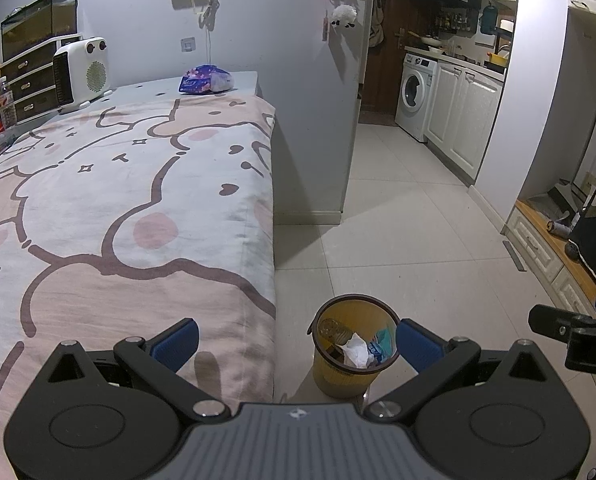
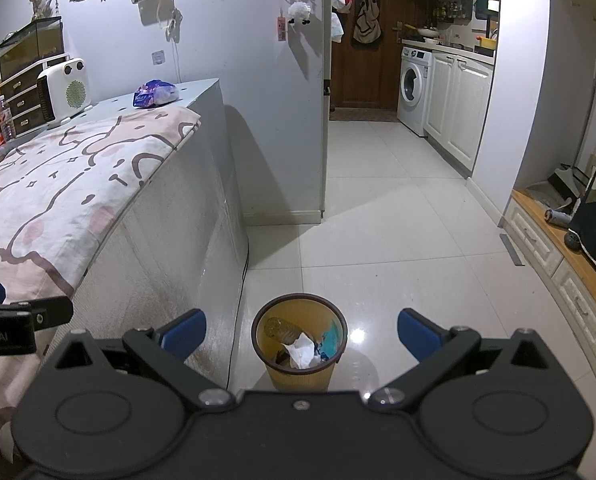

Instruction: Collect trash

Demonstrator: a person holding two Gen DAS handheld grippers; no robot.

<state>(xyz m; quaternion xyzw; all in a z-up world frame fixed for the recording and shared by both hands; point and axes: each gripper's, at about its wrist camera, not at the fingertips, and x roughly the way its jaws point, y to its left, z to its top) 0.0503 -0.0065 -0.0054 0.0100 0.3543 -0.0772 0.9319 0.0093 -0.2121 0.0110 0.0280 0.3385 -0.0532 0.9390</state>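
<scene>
A yellow waste bin (image 1: 348, 378) (image 2: 300, 376) with a dark rim stands on the tiled floor beside the bed. Inside it lie a crumpled white tissue (image 1: 356, 350) (image 2: 300, 350), a clear plastic bottle (image 2: 279, 330) and a teal wrapper (image 2: 332, 338). My left gripper (image 1: 295, 342) is open and empty, its left finger above the bed edge and its right finger by the bin's rim. My right gripper (image 2: 302, 334) hangs open and empty above the bin, one blue finger on each side. A purple snack bag (image 1: 205, 79) (image 2: 155, 94) lies at the bed's far end.
The bed with a pink cartoon blanket (image 1: 117, 200) (image 2: 57, 184) fills the left. A white heater (image 1: 81, 74) and a drawer unit (image 1: 29, 80) stand at its far end. Tiled floor (image 2: 398, 240) runs to a kitchen with a washing machine (image 2: 414, 88). Low cabinets (image 2: 558, 264) line the right.
</scene>
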